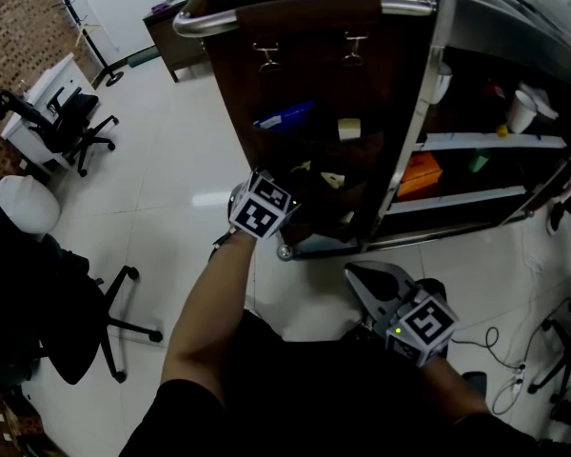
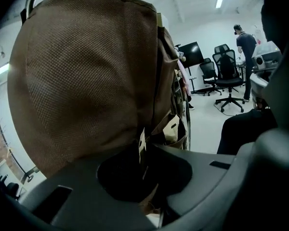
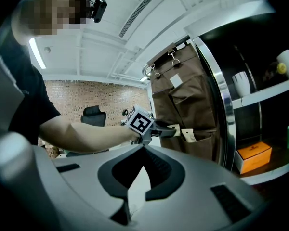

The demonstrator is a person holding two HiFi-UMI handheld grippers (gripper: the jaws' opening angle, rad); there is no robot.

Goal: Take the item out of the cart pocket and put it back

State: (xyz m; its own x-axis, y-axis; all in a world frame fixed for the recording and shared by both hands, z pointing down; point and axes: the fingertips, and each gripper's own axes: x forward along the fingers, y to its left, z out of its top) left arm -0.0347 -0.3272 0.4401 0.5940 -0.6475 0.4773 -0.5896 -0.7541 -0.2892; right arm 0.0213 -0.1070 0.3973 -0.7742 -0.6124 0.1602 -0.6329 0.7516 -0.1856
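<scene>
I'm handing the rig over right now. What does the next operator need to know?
Left hand-held gripper: closed on a pale packet at the mouth of a lower pocket.
Right hand-held gripper: shut, empty, held low and away from the cart.
Done: packet gripped; it looks not yet out of the pocket.
Left: pull it out, then put it back in the pocket.

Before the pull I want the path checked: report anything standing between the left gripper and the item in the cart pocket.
Nothing visible does. The jaws of the left gripper are closed on the thin beige paper packet, at the mouth of the brown fabric cart pocket, with only the pocket's own cloth beside it.
</scene>
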